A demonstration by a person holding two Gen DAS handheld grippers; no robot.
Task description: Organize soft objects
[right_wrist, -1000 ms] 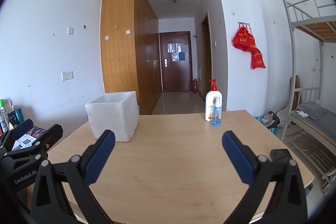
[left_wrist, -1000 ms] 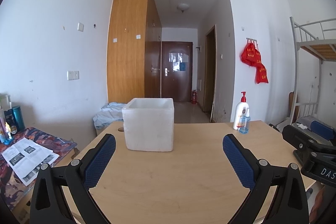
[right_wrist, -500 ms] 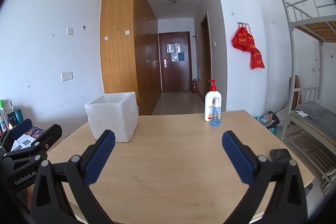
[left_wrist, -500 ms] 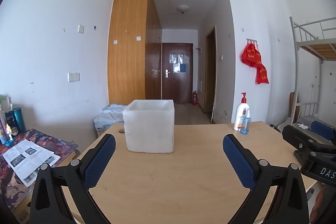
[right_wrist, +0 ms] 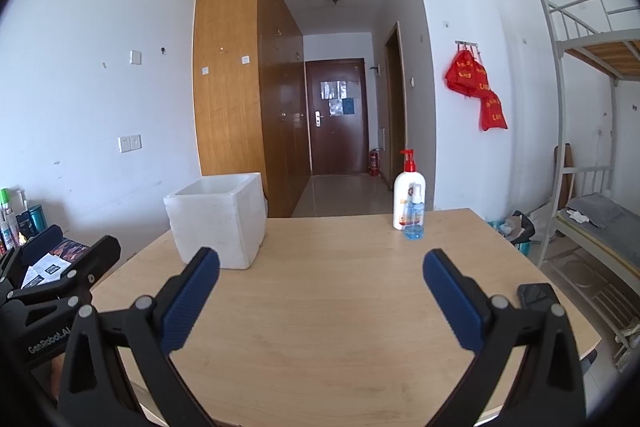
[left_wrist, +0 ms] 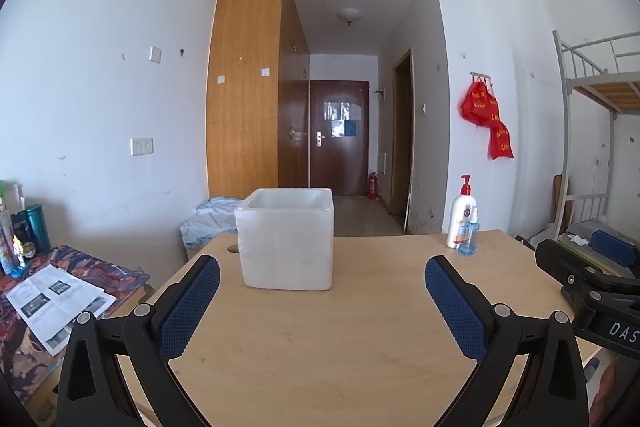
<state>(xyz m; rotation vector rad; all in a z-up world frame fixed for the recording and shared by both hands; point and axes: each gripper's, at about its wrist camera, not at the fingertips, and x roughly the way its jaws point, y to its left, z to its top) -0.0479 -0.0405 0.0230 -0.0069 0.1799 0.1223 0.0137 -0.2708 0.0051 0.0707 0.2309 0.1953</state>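
A white foam box point(left_wrist: 287, 239) stands open-topped on the wooden table point(left_wrist: 320, 347), toward its far left; it also shows in the right wrist view point(right_wrist: 218, 221). My left gripper point(left_wrist: 322, 277) is open and empty, held above the table just in front of the box. My right gripper point(right_wrist: 321, 271) is open and empty over the table's middle, to the right of the box. No soft object shows on the table. The box's inside is hidden.
A white pump bottle point(right_wrist: 408, 195) and a small blue spray bottle point(right_wrist: 414, 223) stand at the table's far right. A black phone point(right_wrist: 536, 295) lies near the right edge. A side table with papers point(left_wrist: 56, 297) and bottles is left; a bunk bed point(right_wrist: 592, 147) right.
The left wrist view has tilted slightly, so the box sits a little lower in it. The right gripper has barely moved. Both stay open.
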